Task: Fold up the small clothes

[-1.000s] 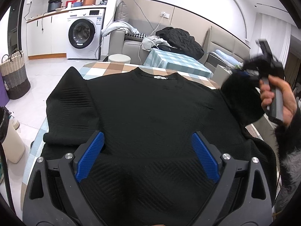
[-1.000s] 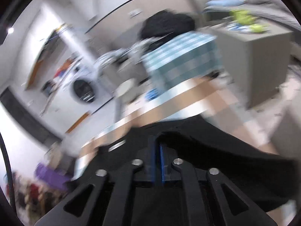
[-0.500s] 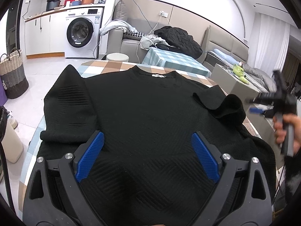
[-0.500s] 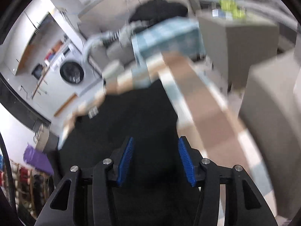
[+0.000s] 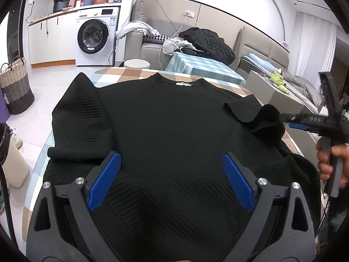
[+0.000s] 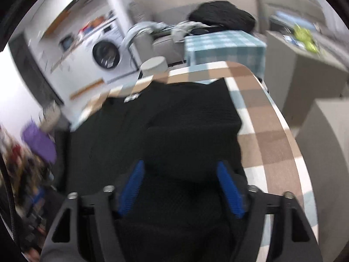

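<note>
My left jaws (image 5: 171, 179) stand wide apart over the near hem of the black ribbed knit sweater (image 5: 165, 131), their blue pads clear of the cloth. The sweater is spread flat on the checked brown, white and pale-blue counter (image 5: 130, 74), neckline and white label on the far side. Only this view shows the sweater whole: its sleeve on the picture's left is folded in over the body, and its sleeve on the picture's right lies in a loose heap beside my right jaws (image 5: 297, 126), which a hand (image 5: 333, 163) carries at the counter's edge. The blurred right-wrist view shows what that one hides: my right jaws (image 6: 182, 190) are opening above the heaped sleeve, holding nothing, with bare counter (image 6: 272, 135) alongside. A second ago they were clamped on that sleeve and held it up; now it lies dropped on the sweater.
</note>
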Action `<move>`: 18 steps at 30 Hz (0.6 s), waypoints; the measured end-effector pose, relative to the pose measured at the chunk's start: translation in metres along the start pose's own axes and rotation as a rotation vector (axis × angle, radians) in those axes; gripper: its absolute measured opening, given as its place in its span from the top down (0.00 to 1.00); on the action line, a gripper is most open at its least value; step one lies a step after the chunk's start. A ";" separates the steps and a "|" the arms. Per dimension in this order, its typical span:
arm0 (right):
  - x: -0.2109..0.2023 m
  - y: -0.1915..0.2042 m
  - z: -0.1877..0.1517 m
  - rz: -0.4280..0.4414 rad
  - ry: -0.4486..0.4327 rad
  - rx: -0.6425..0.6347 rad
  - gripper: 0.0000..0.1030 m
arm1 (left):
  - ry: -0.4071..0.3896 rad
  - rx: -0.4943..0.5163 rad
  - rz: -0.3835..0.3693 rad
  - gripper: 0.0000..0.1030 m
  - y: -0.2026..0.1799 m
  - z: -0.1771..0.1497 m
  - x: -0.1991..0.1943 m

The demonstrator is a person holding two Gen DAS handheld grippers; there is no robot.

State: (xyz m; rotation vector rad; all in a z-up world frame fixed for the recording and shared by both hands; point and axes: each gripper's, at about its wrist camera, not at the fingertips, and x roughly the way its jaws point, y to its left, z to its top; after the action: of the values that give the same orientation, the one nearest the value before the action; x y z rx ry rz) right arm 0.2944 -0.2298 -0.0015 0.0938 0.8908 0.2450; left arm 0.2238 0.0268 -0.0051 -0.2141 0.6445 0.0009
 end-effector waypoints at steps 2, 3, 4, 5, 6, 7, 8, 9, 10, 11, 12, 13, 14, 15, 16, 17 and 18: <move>0.011 0.014 -0.004 -0.063 0.002 -0.077 0.26 | -0.005 0.009 -0.002 0.09 -0.001 0.000 -0.003; 0.019 0.018 -0.006 -0.127 0.000 -0.120 0.27 | -0.008 0.010 -0.002 0.09 -0.001 -0.001 -0.004; 0.025 0.019 -0.008 -0.173 0.000 -0.143 0.43 | -0.009 0.011 -0.001 0.09 -0.001 -0.001 -0.005; 0.031 0.018 -0.008 -0.189 0.003 -0.151 0.58 | -0.011 0.010 0.001 0.09 0.000 -0.002 -0.006; 0.036 0.012 -0.007 -0.179 0.021 -0.127 0.79 | -0.012 0.007 0.003 0.09 0.001 -0.002 -0.006; 0.034 0.002 -0.005 -0.140 0.018 -0.075 0.85 | -0.011 0.001 0.004 0.09 0.003 -0.003 -0.007; 0.030 -0.008 -0.003 -0.098 -0.009 -0.028 0.88 | -0.010 -0.006 0.003 0.09 0.006 -0.003 -0.007; 0.021 -0.023 0.000 -0.048 -0.051 0.051 0.88 | -0.008 -0.011 0.005 0.09 0.007 -0.004 -0.006; 0.013 -0.037 0.003 -0.001 -0.088 0.129 0.89 | -0.007 -0.014 0.005 0.09 0.009 -0.004 -0.007; 0.002 -0.059 0.005 0.056 -0.130 0.245 0.89 | -0.006 -0.017 0.005 0.09 0.010 -0.004 -0.007; -0.005 -0.080 0.005 0.092 -0.156 0.355 0.89 | -0.005 -0.019 0.004 0.09 0.011 -0.005 -0.007; -0.011 -0.101 0.004 0.118 -0.177 0.470 0.89 | -0.006 -0.020 0.001 0.09 0.011 -0.004 -0.006; -0.015 -0.124 0.000 0.143 -0.189 0.594 0.89 | -0.007 -0.020 -0.002 0.09 0.011 -0.004 -0.007; -0.017 -0.146 -0.005 0.163 -0.190 0.713 0.89 | -0.008 -0.019 -0.005 0.09 0.010 -0.004 -0.006; -0.017 -0.161 -0.010 0.173 -0.189 0.786 0.89 | -0.008 -0.017 -0.008 0.09 0.009 -0.004 -0.006; -0.017 -0.173 -0.014 0.172 -0.178 0.833 0.89 | -0.008 -0.015 -0.011 0.09 0.008 -0.004 -0.006; -0.016 -0.180 -0.017 0.170 -0.163 0.863 0.89 | -0.008 -0.012 -0.012 0.09 0.007 -0.004 -0.006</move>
State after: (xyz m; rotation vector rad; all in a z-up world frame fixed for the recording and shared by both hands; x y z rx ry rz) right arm 0.3027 -0.4087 -0.0331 0.9789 0.7736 -0.0058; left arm 0.2165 0.0334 -0.0063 -0.2297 0.6355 -0.0062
